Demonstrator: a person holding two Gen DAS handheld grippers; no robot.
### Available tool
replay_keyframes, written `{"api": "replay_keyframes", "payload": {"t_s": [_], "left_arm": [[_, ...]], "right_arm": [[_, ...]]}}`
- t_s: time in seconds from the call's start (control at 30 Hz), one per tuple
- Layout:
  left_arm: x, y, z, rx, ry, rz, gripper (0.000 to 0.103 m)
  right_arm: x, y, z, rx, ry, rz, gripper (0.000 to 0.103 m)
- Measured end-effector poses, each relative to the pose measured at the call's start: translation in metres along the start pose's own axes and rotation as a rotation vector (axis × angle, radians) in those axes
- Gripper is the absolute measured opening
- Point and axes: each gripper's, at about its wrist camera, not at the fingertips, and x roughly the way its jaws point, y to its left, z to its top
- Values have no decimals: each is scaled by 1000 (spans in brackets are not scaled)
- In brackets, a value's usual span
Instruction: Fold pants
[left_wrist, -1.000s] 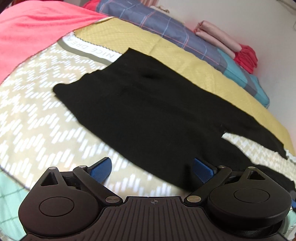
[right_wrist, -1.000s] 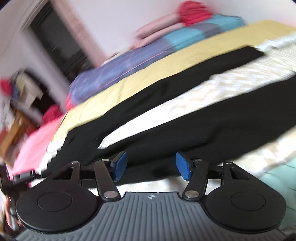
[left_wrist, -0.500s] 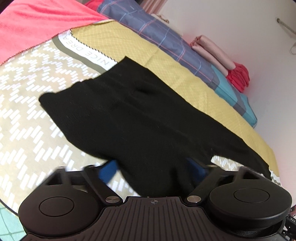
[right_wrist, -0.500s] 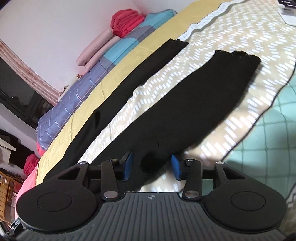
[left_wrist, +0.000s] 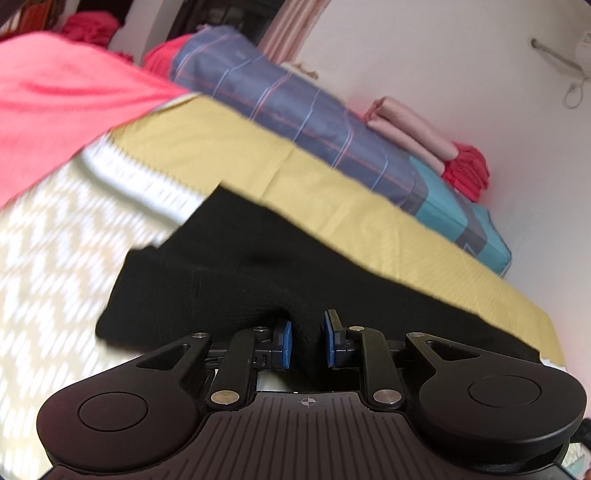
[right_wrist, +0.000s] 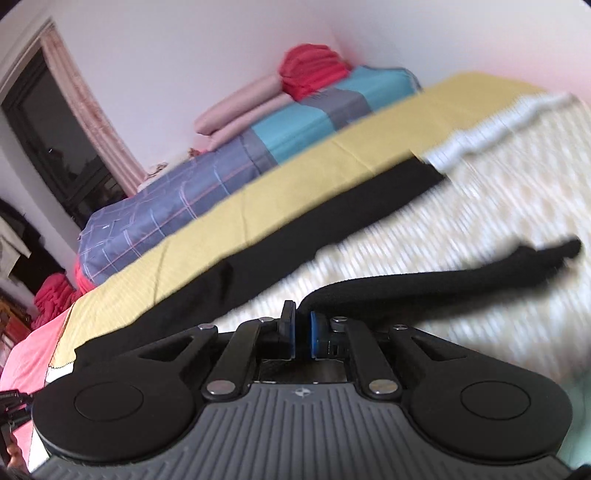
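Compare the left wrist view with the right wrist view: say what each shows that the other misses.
Only the left wrist view shows the waist end of the black pants, bunched up between the left tool pads, plus a wall bracket with a cord.

Only the right wrist view shows the two legs: one flat along the yellow sheet, one lifted in the shut right tool, and a dark window.

Both show the plaid quilt and pink pillows.

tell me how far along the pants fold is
Done: both grippers have taken hold. In hand: the left gripper and right gripper pinch the black pants, the near leg lifted. Left: laying it over the far leg, then folding shorter.
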Motion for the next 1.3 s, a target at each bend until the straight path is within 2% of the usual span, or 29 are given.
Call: {"api": "replay_keyframes", "payload": {"t_s": [0.17, 0.27, 0.33, 0.37, 0.43, 0.47, 0.5, 0.53, 0.6, 0.63, 0.73, 0.8, 0.9, 0.97, 1.07, 1.1, 1.13, 1.17, 1.2, 1.23, 1.3], "left_arm": [[60, -16, 45, 31, 27, 20, 82], [116, -20, 70, 62, 89, 84, 82], [148, -15, 85, 60, 176, 101, 82], [158, -10, 91, 33, 225, 95, 90], [159, 0, 100, -12, 257, 39, 95], [152, 3, 102, -12, 242, 13, 100], [142, 5, 104, -2, 207, 4, 103], [131, 6, 105, 17, 163, 14, 103], [110, 9, 107, 38, 74, 52, 103], [101, 10, 106, 40, 32, 69, 103], [85, 6, 95, 68, -31, 108, 103], [83, -2, 82, 97, -49, 111, 103], [90, -18, 57, 138, -71, 131, 103], [93, -25, 39, 151, -73, 136, 103], [96, -29, 16, 137, -62, 98, 103], [98, -31, 10, 139, -59, 94, 103], [99, -32, 5, 146, -58, 99, 103], [101, -34, 0, 156, -57, 108, 103], [102, -35, -3, 167, -56, 119, 103], [105, -35, -5, 178, -54, 132, 103], [106, -34, -6, 194, -50, 154, 103]], "right_arm": [[66, 23, 66, -81, 54, -12, 10], [127, 28, 98, -63, 136, -21, 10], [165, 25, 111, -54, 173, -21, 17], [181, 21, 117, -32, 217, -12, 22], [194, 7, 125, 58, 248, 26, 27], [190, 1, 127, 88, 230, 67, 30], [182, -6, 129, 106, 191, 110, 45], [169, -13, 129, 114, 129, 133, 69], [139, -24, 129, 96, -25, 73, 90], [125, -29, 127, 70, -83, 25, 90], [88, -36, 114, -13, -154, -80, 90], [68, -30, 93, -130, -164, -83, 92], [51, -11, 53, -370, -145, -59, 101], [54, 2, 25, -535, -104, -116, 101], [82, 9, -1, -734, -34, -242, 95], [94, 6, -4, -767, -5, -269, 81], [105, 4, -2, -785, 33, -292, 37], [115, 1, 2, -789, 75, -315, 8], [119, -4, 11, -762, 84, -314, 7], [113, -8, 25, -704, 55, -266, 7], [95, -28, 65, -485, 9, -91, 8]]}}
